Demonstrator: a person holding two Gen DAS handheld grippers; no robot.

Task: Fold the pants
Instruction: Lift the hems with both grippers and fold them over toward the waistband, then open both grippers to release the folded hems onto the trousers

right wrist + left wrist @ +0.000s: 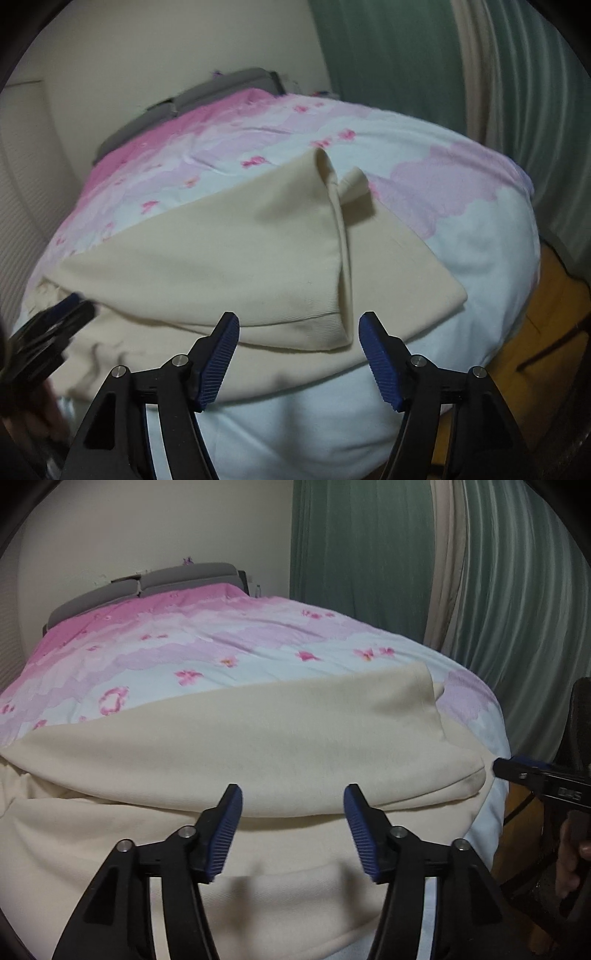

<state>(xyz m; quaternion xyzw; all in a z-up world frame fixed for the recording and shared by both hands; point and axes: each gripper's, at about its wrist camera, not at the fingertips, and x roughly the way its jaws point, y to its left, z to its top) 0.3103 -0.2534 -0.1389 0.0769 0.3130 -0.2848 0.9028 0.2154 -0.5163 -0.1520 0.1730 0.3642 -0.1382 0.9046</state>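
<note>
Left gripper [293, 798] stands with jaws parted, empty, just above the near folded edge of the cream pants [258, 734]. Right gripper [299, 325] likewise spread and empty, beside the pants' cuff end. Pants lie folded on the floral bedspread [207, 646].
</note>
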